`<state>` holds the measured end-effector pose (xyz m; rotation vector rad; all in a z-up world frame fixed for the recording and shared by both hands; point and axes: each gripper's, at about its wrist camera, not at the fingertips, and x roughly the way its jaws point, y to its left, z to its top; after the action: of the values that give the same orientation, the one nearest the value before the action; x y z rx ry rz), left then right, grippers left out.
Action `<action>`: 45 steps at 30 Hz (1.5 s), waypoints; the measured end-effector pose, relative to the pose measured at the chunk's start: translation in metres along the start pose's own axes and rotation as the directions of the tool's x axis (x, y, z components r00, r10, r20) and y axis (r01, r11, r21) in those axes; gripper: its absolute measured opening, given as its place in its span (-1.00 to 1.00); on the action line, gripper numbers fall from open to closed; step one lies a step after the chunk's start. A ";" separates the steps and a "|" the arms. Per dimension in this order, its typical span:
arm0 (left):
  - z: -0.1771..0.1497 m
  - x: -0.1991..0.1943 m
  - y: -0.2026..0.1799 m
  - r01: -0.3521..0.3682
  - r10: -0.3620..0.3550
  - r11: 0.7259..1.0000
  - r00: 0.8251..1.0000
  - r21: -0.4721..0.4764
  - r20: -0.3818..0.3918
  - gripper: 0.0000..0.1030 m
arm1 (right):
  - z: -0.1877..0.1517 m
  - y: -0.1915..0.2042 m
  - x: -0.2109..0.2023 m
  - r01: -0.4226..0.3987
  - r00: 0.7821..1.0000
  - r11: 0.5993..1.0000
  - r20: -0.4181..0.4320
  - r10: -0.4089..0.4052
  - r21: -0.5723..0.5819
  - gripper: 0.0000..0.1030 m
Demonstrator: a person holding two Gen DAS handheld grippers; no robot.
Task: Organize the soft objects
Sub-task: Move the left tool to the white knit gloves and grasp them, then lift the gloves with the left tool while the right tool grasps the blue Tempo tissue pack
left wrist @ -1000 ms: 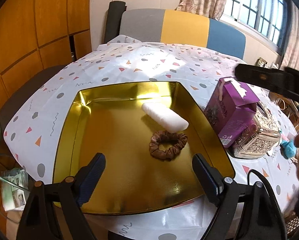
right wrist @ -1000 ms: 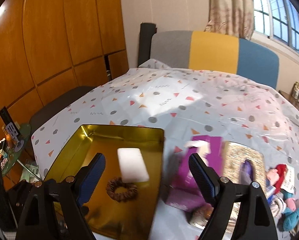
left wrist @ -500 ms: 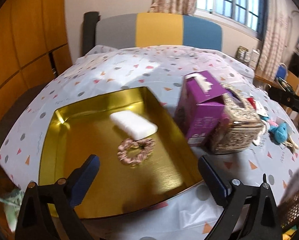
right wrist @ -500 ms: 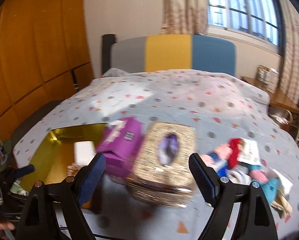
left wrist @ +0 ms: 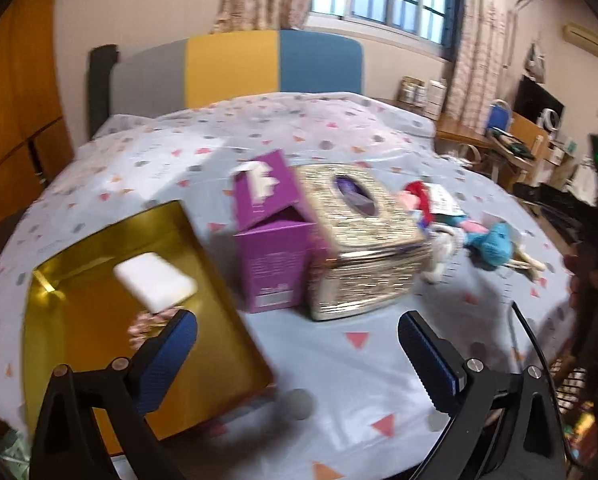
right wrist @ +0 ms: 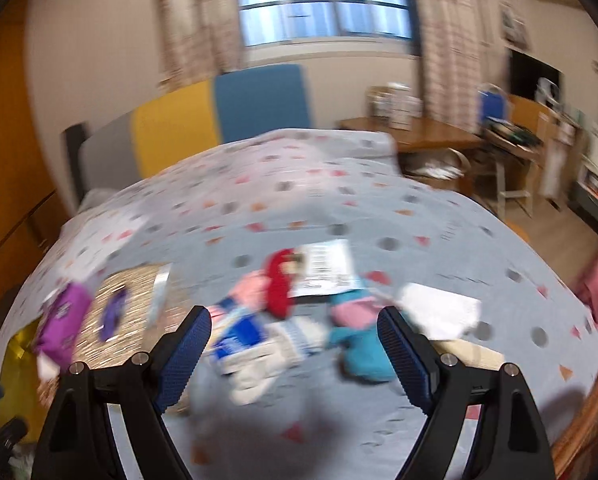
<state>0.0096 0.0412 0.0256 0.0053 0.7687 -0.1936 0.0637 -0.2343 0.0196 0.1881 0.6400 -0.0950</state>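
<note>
Right gripper (right wrist: 293, 344): jaws spread wide, nothing between them, low centre of right wrist view; frame motion-blurred.
Left gripper (left wrist: 297, 354): jaws apart, empty, over bare tablecloth (left wrist: 339, 364), bottom of left wrist view.
Soft pile (right wrist: 299, 320): task's things, heaped just past right fingertips, centre of right wrist view; exact items hard to split in blur.
White knit piece (right wrist: 267, 360): nearest of pile, lower centre; looks limp and light, judged to sag if pinched at one end, so take it at bunched middle.
Teal plush (right wrist: 359, 348): centre right, touching right fingertip's line; squashy, judged to compress before holding, so grab thickest body part, not thin limbs.
Red plush part (right wrist: 279, 284): further back, beside white card tag (right wrist: 325, 270); avoid tag, likely to slip or tear.
Pink piece (right wrist: 247, 286): left of red, small, soft, low risk.
Gold tray (left wrist: 99, 240): lower left of left wrist view; probable drop spot.
White pad (left wrist: 155, 282): lying inside tray, upper part.
Scrunchie (left wrist: 145, 326): inside tray, partly hidden behind left finger; blurred.
Purple box (left wrist: 271, 240): middle of left wrist view, touching gold tissue box (left wrist: 363, 240) to its right; stiff, not soft goods.
Risk: loose strands may drag a neighbour along; judgement only.
</note>
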 end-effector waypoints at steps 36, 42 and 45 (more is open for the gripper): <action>0.078 0.212 -0.245 0.201 -0.075 0.847 0.962 0.491 -0.263 0.22 | -0.011 -0.120 0.009 -0.018 0.999 0.862 0.038 -0.002 0.507 0.69; 0.070 0.244 -0.253 0.156 -0.009 0.849 0.959 0.504 -0.283 -0.32 | -0.011 -0.118 0.010 -0.032 0.999 0.863 0.035 0.017 0.504 0.69; 0.068 0.233 -0.255 0.185 -0.056 0.845 0.964 0.502 -0.261 -0.46 | -0.012 -0.120 0.011 -0.027 0.999 0.858 0.031 0.014 0.512 0.69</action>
<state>0.1748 -0.2547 -0.0694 0.5097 0.9364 -0.5299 0.0478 -0.3494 -0.0140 0.7116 0.5751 -0.2484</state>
